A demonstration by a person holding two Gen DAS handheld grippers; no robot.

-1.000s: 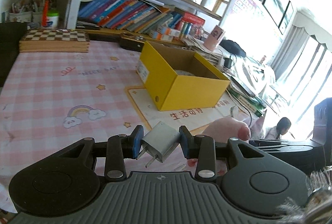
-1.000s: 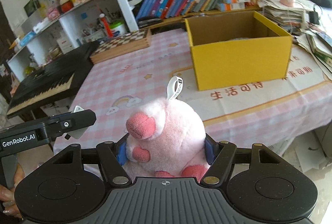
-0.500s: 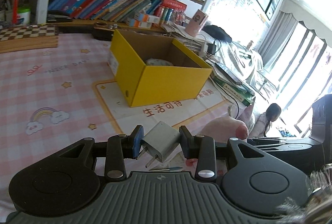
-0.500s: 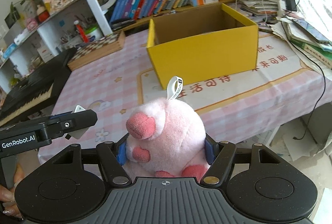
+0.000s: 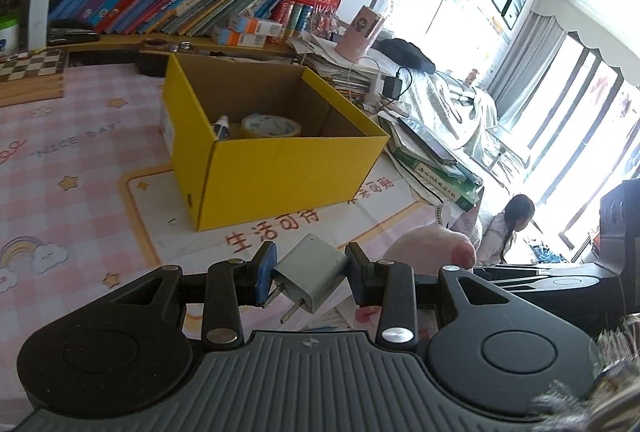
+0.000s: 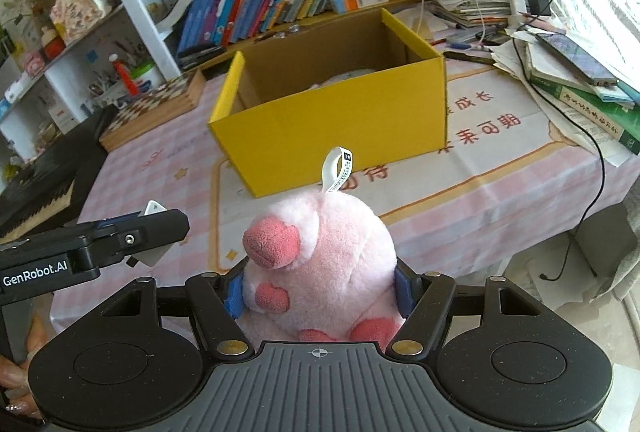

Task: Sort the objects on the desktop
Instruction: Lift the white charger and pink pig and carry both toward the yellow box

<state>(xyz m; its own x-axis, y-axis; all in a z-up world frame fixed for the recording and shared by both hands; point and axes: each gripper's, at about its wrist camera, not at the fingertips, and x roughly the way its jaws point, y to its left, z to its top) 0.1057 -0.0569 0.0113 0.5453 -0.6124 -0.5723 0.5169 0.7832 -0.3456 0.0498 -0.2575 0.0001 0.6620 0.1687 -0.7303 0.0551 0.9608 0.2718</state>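
Note:
My left gripper is shut on a grey plug adapter, its two prongs pointing down toward me. My right gripper is shut on a pink plush pig with a white tag on top. Both hang over the near part of the table, in front of an open yellow box. Inside the box lie a roll of tape and a small bottle. The pig's snout shows at the right of the left wrist view; the left gripper's arm shows at the left of the right wrist view.
The table has a pink checked cloth. A chessboard box lies at the back left, a keyboard beyond the left edge. Stacked papers, books and cables crowd the right side. Bookshelves stand behind the box.
Both grippers have moved toward the yellow box with their loads, so it looks larger and its contents show in the left wrist view. Neither grip has changed.

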